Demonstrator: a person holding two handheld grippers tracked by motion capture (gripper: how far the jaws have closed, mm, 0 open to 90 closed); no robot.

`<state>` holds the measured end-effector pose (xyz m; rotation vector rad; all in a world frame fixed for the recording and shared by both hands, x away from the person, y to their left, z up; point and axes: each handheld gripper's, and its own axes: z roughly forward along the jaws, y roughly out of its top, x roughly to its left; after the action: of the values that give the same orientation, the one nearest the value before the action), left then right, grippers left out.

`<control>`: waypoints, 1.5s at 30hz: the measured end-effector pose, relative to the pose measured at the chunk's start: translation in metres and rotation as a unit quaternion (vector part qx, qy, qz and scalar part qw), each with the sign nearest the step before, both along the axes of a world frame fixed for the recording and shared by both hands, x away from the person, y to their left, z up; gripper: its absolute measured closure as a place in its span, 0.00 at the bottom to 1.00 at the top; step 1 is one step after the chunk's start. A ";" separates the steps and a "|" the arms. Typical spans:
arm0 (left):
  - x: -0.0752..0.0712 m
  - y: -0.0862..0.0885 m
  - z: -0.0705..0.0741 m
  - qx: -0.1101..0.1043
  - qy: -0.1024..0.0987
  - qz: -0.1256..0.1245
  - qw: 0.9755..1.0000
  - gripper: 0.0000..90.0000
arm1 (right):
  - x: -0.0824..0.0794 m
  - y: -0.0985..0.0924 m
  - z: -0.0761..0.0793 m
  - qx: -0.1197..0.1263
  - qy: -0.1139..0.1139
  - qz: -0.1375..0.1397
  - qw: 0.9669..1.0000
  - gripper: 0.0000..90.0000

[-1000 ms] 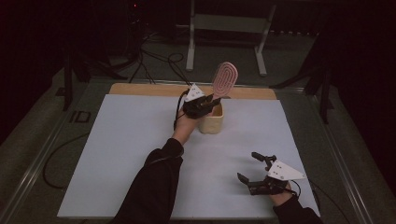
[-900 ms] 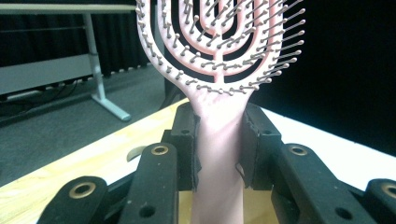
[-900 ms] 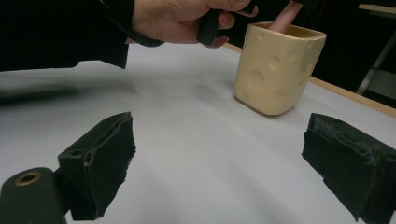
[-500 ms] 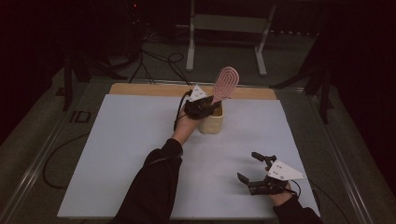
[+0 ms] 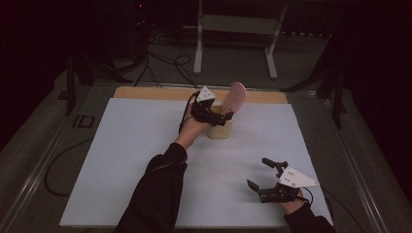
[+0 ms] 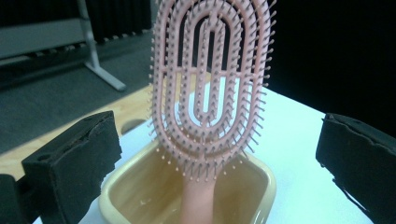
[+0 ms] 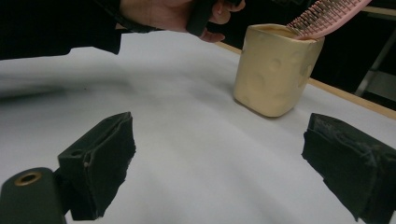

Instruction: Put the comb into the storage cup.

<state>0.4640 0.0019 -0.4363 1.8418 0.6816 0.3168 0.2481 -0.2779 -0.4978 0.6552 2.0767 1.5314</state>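
The left gripper has just been spreading its jaws, and they now stand wide and released on either side of the pink hairbrush, the pads well clear of it. The brush stands head up, leaning a little, with its handle down inside the cream cup. In the high view that cup sits near the middle of the bench's far edge, just this side of the bare wooden strip, and the brush head tilts away over its rim. The left hand hangs just beside the cup on the white bench. Over at the near right corner, the right gripper rests low above the surface, jaws apart and released, nothing between them, well apart from the cup.
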 end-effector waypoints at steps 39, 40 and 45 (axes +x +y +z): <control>-0.029 0.033 0.021 0.030 0.006 -0.035 0.999 0.00 | 0.001 0.000 0.000 -0.003 0.002 -0.003 1.000 0.10; -0.030 0.035 0.022 0.031 0.006 -0.037 0.999 0.00 | 0.001 0.000 0.000 -0.003 0.001 -0.003 1.000 0.10; -0.036 0.041 0.024 0.039 0.009 -0.042 0.998 0.00 | 0.001 0.001 0.000 -0.004 0.001 -0.002 1.000 0.10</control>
<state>0.4280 0.0433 -0.4128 1.9432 0.6097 0.2752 0.2490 -0.2772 -0.4981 0.6597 2.0806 1.5200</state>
